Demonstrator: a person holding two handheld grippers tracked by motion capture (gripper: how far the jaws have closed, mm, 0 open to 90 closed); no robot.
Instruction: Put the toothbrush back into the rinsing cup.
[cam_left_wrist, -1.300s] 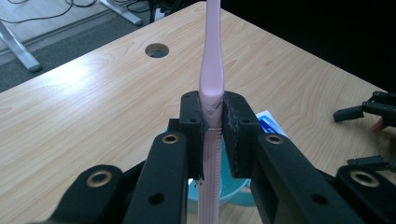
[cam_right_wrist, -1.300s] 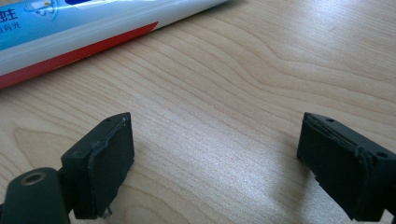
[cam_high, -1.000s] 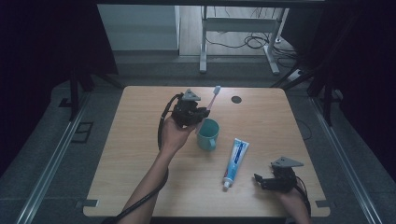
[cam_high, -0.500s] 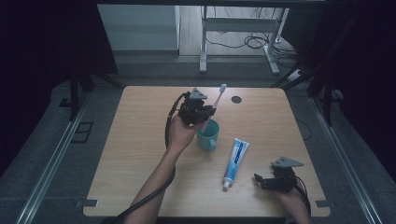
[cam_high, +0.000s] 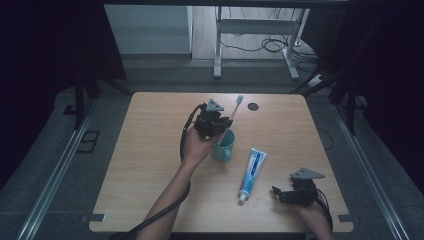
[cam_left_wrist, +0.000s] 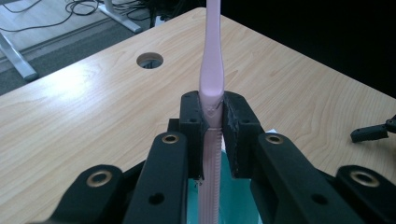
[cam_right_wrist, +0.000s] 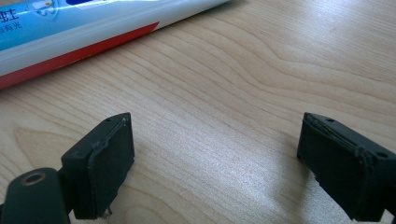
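I count one pink toothbrush (cam_high: 235, 109), one teal cup (cam_high: 223, 146), one toothpaste tube (cam_high: 251, 172), two grippers, left gripper (cam_high: 220, 126) and right gripper (cam_high: 278, 193), one wooden table (cam_high: 145, 165), one round hole (cam_high: 253, 106) in it

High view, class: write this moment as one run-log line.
left tool: shut on toothbrush, over teal cup | right tool: open, resting on table | toothpaste tube: lying flat, untouched

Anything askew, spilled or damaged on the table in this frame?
Nothing stands out. The left gripper clamps the pink toothbrush over the teal cup, the toothpaste tube lies flat and capped, and the right gripper rests open on the table.
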